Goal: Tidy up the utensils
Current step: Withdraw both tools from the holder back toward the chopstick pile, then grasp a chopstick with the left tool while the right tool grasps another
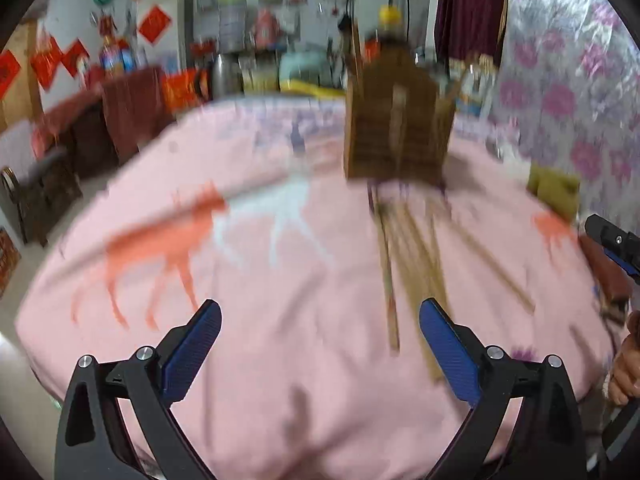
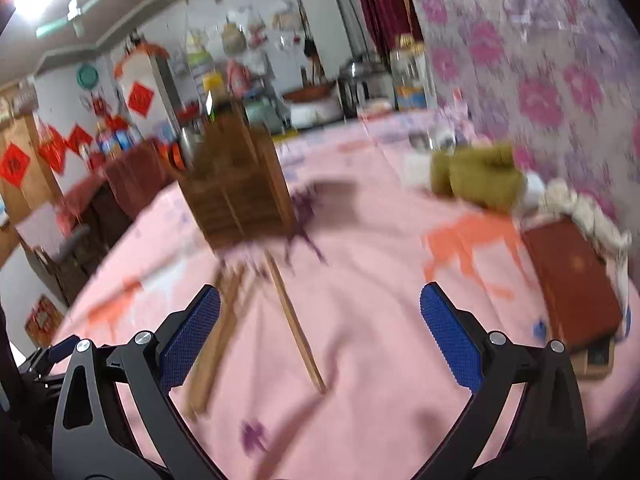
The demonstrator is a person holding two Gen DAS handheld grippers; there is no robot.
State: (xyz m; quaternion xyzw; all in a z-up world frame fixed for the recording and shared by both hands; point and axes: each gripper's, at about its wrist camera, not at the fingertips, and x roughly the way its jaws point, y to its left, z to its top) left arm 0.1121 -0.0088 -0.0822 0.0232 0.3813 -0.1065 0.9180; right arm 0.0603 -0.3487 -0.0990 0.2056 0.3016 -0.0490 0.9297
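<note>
Both grippers, left gripper (image 1: 320, 350) and right gripper (image 2: 320, 338), are spread wide, holding nothing. Chopsticks (image 1: 404, 256) lie loose on my pink cloth (image 1: 280, 360), fanned toward 6 o'clock of the wooden holder (image 1: 396, 128). Judged: sorting barely begun; all loose sticks left.

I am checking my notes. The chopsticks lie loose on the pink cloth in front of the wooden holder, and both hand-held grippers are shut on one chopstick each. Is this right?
Not quite. The chopsticks do lie loose on the pink cloth before the wooden holder, but the left hand-held gripper and the right hand-held gripper are open and hold nothing, as both wrist views show.
</note>
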